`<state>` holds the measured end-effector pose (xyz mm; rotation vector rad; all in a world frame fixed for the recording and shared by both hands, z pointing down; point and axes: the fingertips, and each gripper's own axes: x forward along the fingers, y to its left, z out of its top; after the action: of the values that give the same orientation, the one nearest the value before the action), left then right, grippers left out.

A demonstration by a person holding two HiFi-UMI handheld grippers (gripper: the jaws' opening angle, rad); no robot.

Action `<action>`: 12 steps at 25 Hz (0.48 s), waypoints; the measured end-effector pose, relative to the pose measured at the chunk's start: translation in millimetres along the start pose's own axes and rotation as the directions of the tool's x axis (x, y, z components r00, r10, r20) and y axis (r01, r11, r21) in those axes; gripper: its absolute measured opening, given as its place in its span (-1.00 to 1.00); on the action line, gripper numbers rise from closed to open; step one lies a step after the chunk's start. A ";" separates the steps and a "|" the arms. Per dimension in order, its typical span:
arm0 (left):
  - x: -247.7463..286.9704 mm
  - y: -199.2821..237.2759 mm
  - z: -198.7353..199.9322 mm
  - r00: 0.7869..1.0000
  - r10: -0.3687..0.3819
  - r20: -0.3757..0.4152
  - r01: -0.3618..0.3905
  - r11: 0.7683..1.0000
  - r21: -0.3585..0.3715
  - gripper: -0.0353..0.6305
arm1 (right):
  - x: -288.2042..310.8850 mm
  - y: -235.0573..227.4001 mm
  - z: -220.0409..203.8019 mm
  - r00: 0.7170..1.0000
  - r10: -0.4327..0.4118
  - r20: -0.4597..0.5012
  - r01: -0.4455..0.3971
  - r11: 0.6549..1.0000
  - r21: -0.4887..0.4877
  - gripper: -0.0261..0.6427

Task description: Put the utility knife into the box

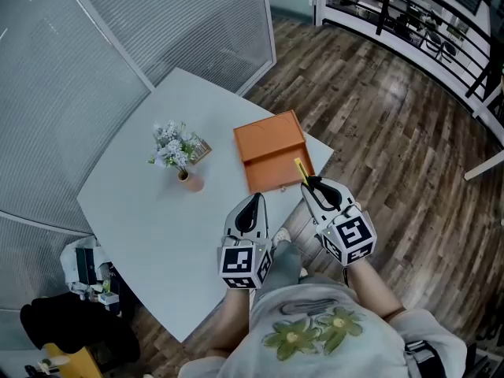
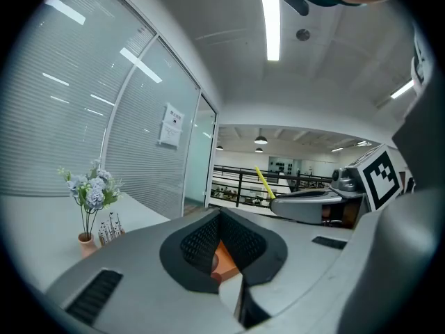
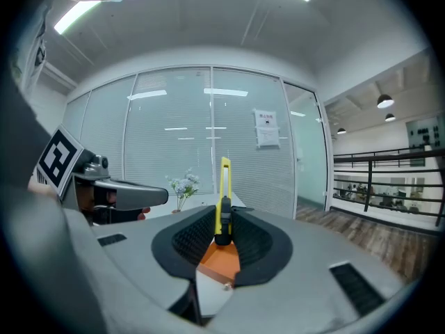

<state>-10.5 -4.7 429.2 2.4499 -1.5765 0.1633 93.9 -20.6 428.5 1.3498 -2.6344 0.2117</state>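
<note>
The yellow utility knife (image 1: 302, 172) sticks out forward from my right gripper (image 1: 312, 186), which is shut on its dark slider end. In the right gripper view the knife (image 3: 224, 186) stands upright between the black pads (image 3: 245, 239). The orange box (image 1: 272, 152) lies on the white table (image 1: 150, 227) near its right corner, apparently open in two flat halves. The knife tip hovers over the box's near half. My left gripper (image 1: 254, 199) floats over the table just left of the box, with its jaws closed together and nothing in them. Orange box surface (image 2: 224, 259) shows below its pads.
A small pot of pale flowers (image 1: 179, 152) stands mid-table, left of the box, with a small card holder (image 1: 202, 150) beside it. Glass partitions line the far left. Wooden floor (image 1: 394, 132) lies to the right. Dark bags (image 1: 71, 321) sit on the floor at lower left.
</note>
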 end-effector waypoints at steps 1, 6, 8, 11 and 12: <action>6.6 5.5 3.6 1.000 0.002 0.003 -0.002 1.000 -0.001 -0.89 | 7.7 -3.2 4.2 1.000 0.002 0.002 -0.002 1.000 -0.005 -0.70; 37.6 29.7 24.4 0.999 -0.006 0.032 0.006 1.000 0.003 -0.89 | 43.6 -17.3 26.8 1.000 0.000 0.020 0.001 0.999 -0.039 -0.70; 47.4 38.9 29.0 0.999 -0.011 0.039 0.011 1.000 -0.007 -0.89 | 55.2 -20.0 32.1 1.000 0.000 0.021 0.001 0.998 -0.055 -0.70; 58.3 46.2 31.3 0.999 -0.028 0.042 0.029 0.999 -0.022 -0.89 | 66.7 -23.4 33.3 1.000 0.001 0.012 0.000 0.997 -0.072 -0.70; 61.5 47.7 30.6 0.999 -0.033 0.039 0.034 0.999 -0.024 -0.89 | 70.2 -24.8 32.3 1.000 0.000 0.007 0.000 0.997 -0.073 -0.70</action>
<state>-29.0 -85.6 418.7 2.4730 -1.5419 0.0909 70.9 -97.0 413.5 1.3300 -2.6206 0.1090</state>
